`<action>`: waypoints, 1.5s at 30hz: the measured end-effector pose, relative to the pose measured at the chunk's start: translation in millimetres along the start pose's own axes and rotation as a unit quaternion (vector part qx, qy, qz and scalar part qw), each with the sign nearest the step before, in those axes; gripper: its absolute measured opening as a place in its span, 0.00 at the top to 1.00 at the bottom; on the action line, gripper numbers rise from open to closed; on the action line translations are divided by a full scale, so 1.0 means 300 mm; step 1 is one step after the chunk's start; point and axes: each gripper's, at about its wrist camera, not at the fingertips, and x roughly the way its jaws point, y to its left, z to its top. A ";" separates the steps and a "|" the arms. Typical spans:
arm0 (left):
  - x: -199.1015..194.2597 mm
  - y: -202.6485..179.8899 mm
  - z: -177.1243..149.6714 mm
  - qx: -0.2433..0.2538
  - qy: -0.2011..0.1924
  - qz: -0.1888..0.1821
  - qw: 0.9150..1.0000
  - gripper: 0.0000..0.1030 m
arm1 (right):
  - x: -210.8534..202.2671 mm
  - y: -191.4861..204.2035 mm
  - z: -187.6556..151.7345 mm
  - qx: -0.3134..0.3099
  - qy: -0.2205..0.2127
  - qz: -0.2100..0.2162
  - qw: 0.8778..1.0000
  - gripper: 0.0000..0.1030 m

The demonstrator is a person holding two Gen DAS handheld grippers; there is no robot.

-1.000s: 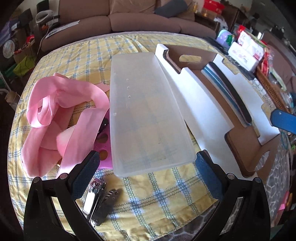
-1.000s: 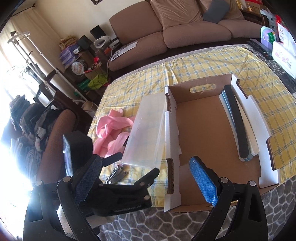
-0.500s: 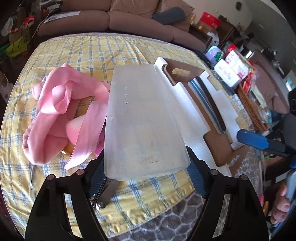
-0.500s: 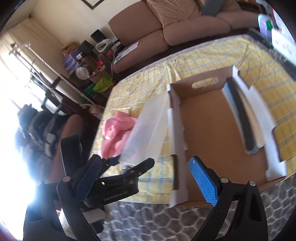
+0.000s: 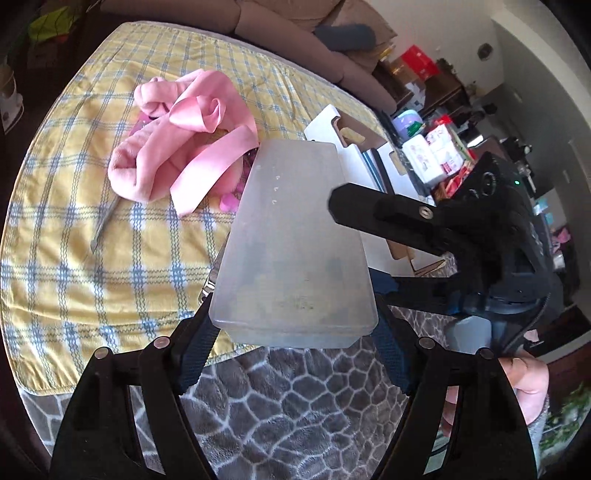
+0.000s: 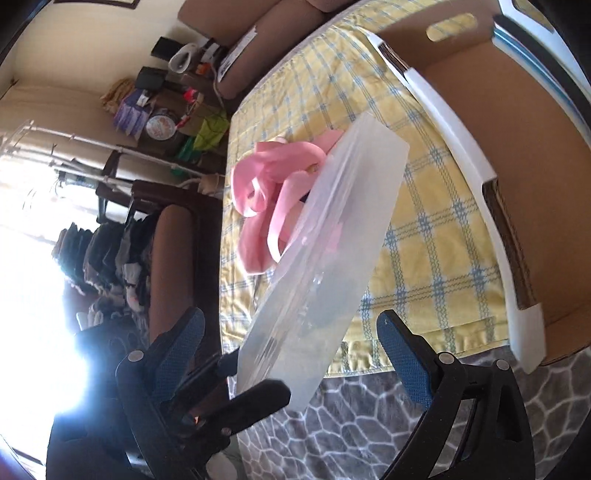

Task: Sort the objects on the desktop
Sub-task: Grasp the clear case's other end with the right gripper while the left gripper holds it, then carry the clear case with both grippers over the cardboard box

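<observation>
Checked tablecloth [image 5: 110, 240] below, left gripper [image 5: 291, 343] clamping frosted box [image 5: 295, 236] aloft, tilted

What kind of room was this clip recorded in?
Most likely a lived-in home living room: a brown sofa sits behind the table with its yellow plaid cloth, a patterned grey rug covers the floor, and clothes hang on a rack.

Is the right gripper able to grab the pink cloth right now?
Probably not straight away. The right gripper is open, but the frosted plastic box, held by the left gripper, sits between it and the pink cloth.
</observation>
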 end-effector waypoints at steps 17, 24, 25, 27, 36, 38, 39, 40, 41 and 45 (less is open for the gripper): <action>-0.102 -0.154 -0.038 0.020 -0.042 -0.054 0.997 0.27 | -0.085 0.067 -0.011 -0.061 -0.027 0.000 0.998 0.50; -0.014 -0.342 0.034 0.042 -0.043 -0.074 0.995 0.26 | -0.275 0.018 0.051 -0.059 -0.063 0.024 0.996 0.52; 0.010 -0.368 0.048 0.045 -0.040 -0.075 0.995 0.26 | -0.302 -0.001 0.066 -0.054 -0.068 0.026 0.996 0.52; 0.059 -0.417 0.071 0.049 -0.035 -0.074 0.995 0.26 | -0.344 -0.033 0.096 -0.049 -0.076 0.027 0.996 0.53; 0.268 -0.563 0.167 0.056 -0.014 -0.055 0.997 0.26 | -0.439 -0.225 0.266 -0.024 -0.076 0.027 0.996 0.53; 0.304 -0.576 0.181 0.055 -0.009 -0.052 0.997 0.28 | -0.442 -0.259 0.299 -0.024 -0.072 0.028 0.997 0.53; 0.323 -0.582 0.185 0.056 -0.005 -0.050 0.997 0.28 | -0.440 -0.273 0.313 -0.025 -0.068 0.030 0.997 0.53; 0.335 -0.587 0.185 0.057 -0.003 -0.047 0.997 0.28 | -0.438 -0.283 0.325 -0.027 -0.065 0.029 0.997 0.53; 0.350 -0.589 0.187 0.057 0.000 -0.045 0.997 0.28 | -0.435 -0.300 0.338 -0.028 -0.060 0.030 0.997 0.53; 0.407 -0.582 0.185 0.056 0.012 -0.037 0.998 0.28 | -0.401 -0.344 0.373 -0.026 -0.041 0.040 0.998 0.54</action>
